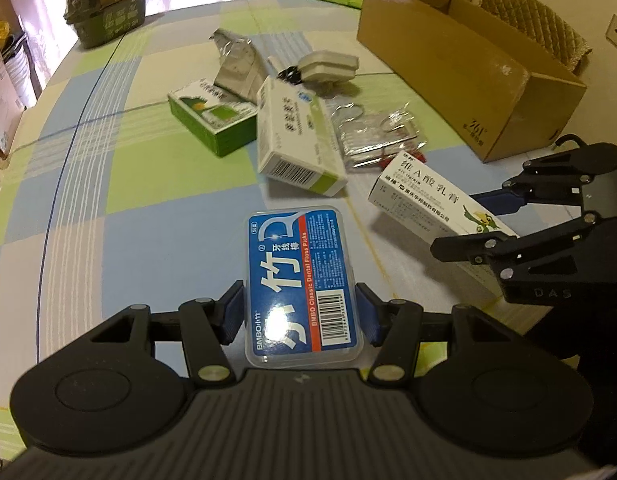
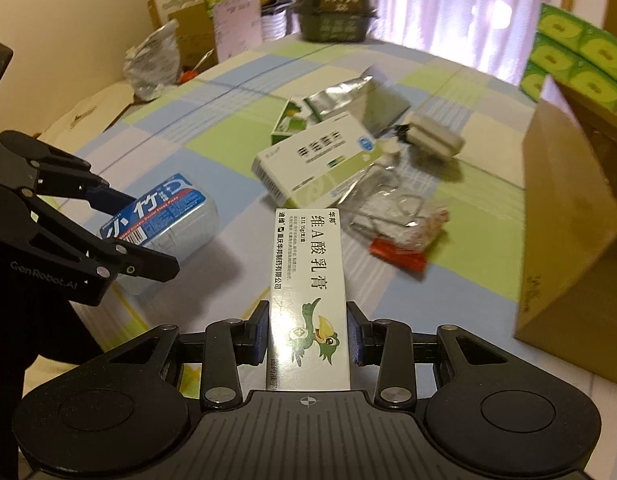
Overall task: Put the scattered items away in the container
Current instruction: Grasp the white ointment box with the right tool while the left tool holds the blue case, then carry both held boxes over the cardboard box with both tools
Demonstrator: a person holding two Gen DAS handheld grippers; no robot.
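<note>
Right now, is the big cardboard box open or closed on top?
Open. The cardboard box has its top flaps raised and its hollow inside shows along the upper edge in the left wrist view. What lies inside cannot be seen.

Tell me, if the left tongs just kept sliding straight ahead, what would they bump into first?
Probably the white-and-green medicine box, lying directly ahead of the left tongs and the blue floss pick case they hold. The case's front edge would likely touch it first, though depth is hard to judge here.
</note>
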